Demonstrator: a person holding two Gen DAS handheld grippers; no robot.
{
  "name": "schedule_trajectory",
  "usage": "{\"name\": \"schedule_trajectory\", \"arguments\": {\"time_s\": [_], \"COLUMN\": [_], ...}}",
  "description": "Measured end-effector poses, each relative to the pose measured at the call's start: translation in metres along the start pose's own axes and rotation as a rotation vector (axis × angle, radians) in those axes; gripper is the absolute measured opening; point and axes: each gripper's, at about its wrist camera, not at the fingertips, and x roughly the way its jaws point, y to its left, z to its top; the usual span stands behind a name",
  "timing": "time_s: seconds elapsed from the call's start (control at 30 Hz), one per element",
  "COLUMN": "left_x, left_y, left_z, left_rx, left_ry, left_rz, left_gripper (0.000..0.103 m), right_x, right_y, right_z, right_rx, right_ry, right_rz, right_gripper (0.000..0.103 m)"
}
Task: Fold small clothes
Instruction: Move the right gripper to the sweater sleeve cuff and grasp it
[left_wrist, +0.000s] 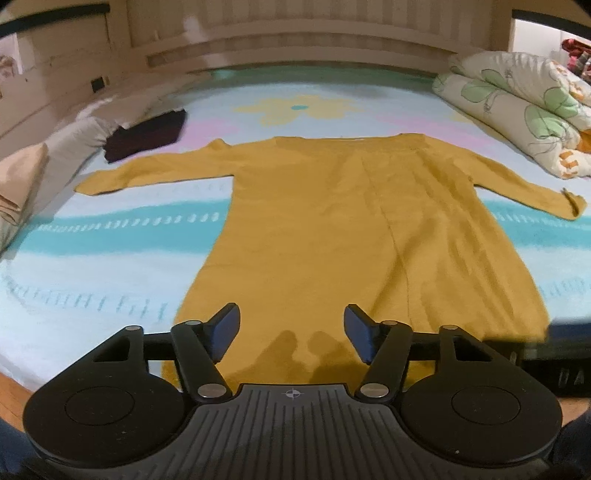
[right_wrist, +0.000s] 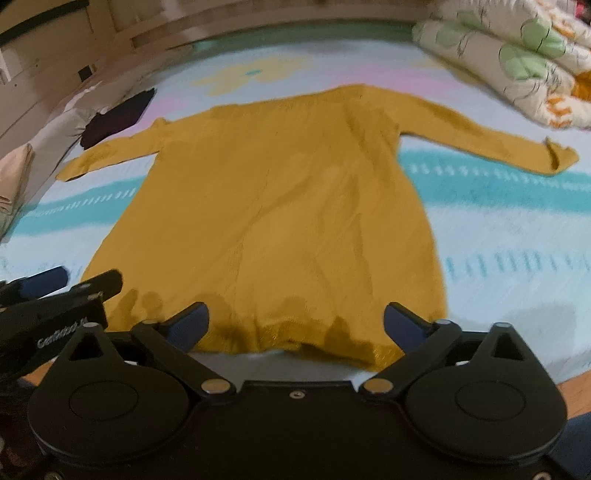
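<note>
A mustard-yellow long-sleeved garment (left_wrist: 332, 229) lies flat on the bed, sleeves spread out left and right, hem toward me. It also shows in the right wrist view (right_wrist: 280, 206). My left gripper (left_wrist: 291, 332) is open and empty, just above the left part of the hem. My right gripper (right_wrist: 295, 325) is open and empty, over the right part of the hem. The left gripper's fingers (right_wrist: 55, 280) show at the left edge of the right wrist view.
The bed sheet (left_wrist: 110, 240) is pale blue with teal stripes. A dark folded cloth (left_wrist: 147, 134) lies beyond the left sleeve. A rolled floral quilt (left_wrist: 517, 110) sits at the far right. Beige folded fabric (left_wrist: 22, 181) lies at the left edge. A wooden headboard (left_wrist: 295, 33) stands behind.
</note>
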Motion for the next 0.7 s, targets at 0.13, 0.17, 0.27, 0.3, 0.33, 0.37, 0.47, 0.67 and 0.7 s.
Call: {"name": "schedule_trajectory", "arguments": {"time_s": [0.13, 0.17, 0.27, 0.3, 0.33, 0.37, 0.47, 0.67, 0.7], "left_x": [0.000, 0.000, 0.001, 0.002, 0.003, 0.005, 0.017, 0.054, 0.059], "left_y": [-0.003, -0.005, -0.016, -0.018, -0.021, -0.023, -0.030, -0.042, -0.042], "left_z": [0.025, 0.034, 0.061, 0.071, 0.082, 0.092, 0.119, 0.152, 0.155], "left_rx": [0.001, 0.021, 0.098, 0.113, 0.121, 0.127, 0.135, 0.124, 0.119], "left_ry": [-0.009, -0.021, -0.067, -0.083, -0.101, -0.116, -0.133, -0.116, -0.104], "left_rz": [-0.013, -0.013, -0.011, -0.012, -0.014, -0.020, -0.036, -0.065, -0.070], "left_gripper": [0.057, 0.057, 0.057, 0.057, 0.056, 0.056, 0.055, 0.055, 0.055], "right_x": [0.007, 0.007, 0.001, -0.002, -0.005, -0.008, -0.014, -0.003, 0.002], "right_y": [-0.018, -0.024, -0.050, -0.057, -0.067, -0.077, -0.113, -0.192, -0.206], "right_z": [0.011, 0.015, 0.041, 0.050, 0.061, 0.072, 0.108, 0.169, 0.176], "right_rx": [0.062, 0.087, 0.124, 0.127, 0.127, 0.122, 0.114, 0.149, 0.163], "right_ry": [0.120, 0.136, 0.127, 0.105, 0.079, 0.054, -0.027, -0.098, -0.099], "right_rz": [0.085, 0.098, 0.096, 0.078, 0.054, 0.025, -0.083, -0.295, -0.315], "right_gripper": [0.077, 0.076, 0.065, 0.065, 0.065, 0.065, 0.065, 0.041, 0.041]}}
